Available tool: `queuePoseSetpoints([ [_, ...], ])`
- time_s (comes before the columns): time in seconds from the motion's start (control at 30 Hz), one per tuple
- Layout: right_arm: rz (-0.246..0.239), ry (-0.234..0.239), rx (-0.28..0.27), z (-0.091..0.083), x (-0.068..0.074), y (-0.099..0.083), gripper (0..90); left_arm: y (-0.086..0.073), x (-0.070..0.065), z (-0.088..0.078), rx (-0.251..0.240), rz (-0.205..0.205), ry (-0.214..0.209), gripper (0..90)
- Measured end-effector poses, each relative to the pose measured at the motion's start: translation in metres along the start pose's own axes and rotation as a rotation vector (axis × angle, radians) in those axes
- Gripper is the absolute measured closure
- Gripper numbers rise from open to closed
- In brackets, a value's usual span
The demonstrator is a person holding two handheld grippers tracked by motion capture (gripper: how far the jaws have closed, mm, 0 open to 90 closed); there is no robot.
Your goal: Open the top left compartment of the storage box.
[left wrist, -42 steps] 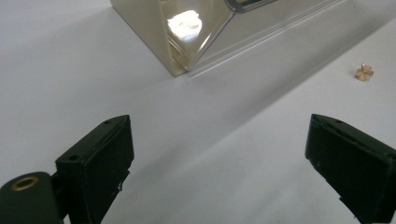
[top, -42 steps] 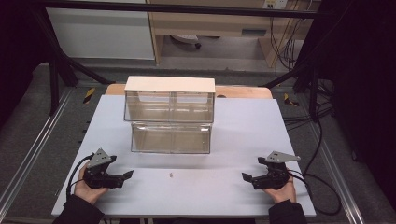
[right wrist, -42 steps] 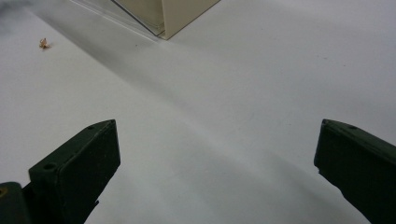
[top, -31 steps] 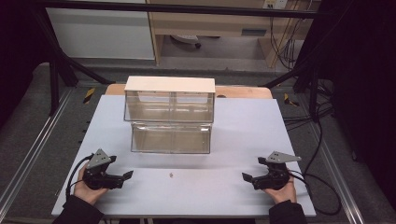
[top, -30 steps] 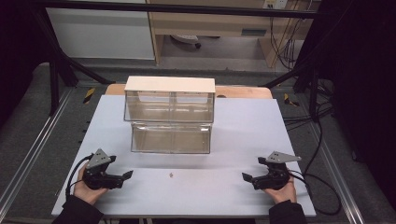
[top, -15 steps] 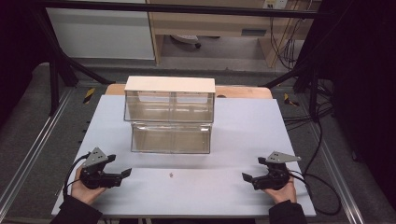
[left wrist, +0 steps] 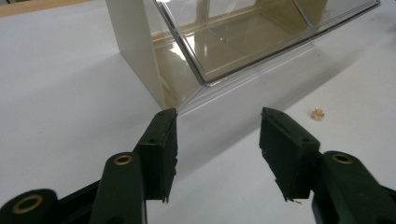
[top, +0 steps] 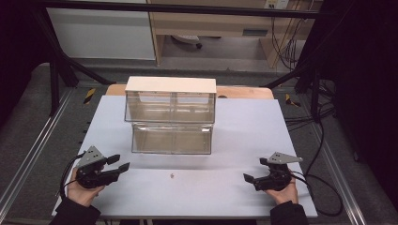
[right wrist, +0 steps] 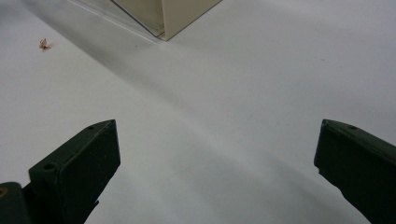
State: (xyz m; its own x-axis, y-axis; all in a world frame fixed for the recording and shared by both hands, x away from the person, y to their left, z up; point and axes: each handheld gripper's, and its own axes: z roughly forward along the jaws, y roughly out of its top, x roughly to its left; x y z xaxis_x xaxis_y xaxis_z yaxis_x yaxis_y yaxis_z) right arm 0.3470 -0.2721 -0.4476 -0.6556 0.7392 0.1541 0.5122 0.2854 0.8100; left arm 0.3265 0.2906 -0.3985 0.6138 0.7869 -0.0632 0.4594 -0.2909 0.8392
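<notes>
A small cabinet [top: 170, 85] with a cream top and clear plastic drawers stands mid-table, and its lower drawer [top: 171, 138] is pulled out toward me. A tiny brass piece [top: 172, 176] lies on the white table in front of it, also seen in the left gripper view [left wrist: 317, 113] and the right gripper view [right wrist: 44, 44]. My left gripper [top: 119, 162] is held at the near left, pointing toward the cabinet. Its jaws have just been closing and stand half apart with nothing between them [left wrist: 218, 114]. My right gripper [top: 254, 169] rests at the near right, open wide and holding nothing [right wrist: 218, 126].
The white tabletop [top: 244, 126] sits on a wooden board inside a dark metal frame. Cables [top: 324, 187] trail from the right gripper over the table's right edge. The cabinet's cream side wall [left wrist: 137, 51] is close ahead of the left gripper.
The left hand has lifted its gripper slightly, and its jaws have come closer together. The right gripper, cabinet and brass piece have not moved.
</notes>
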Motion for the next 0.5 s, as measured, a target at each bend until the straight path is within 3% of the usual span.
queuePoseSetpoints([
  [0.5, 0.002, 0.0, 0.004, 0.001, 0.001, 0.0, 1.1, 0.021, -0.006, -0.007, -0.045, 0.015, 0.017, 74.1],
])
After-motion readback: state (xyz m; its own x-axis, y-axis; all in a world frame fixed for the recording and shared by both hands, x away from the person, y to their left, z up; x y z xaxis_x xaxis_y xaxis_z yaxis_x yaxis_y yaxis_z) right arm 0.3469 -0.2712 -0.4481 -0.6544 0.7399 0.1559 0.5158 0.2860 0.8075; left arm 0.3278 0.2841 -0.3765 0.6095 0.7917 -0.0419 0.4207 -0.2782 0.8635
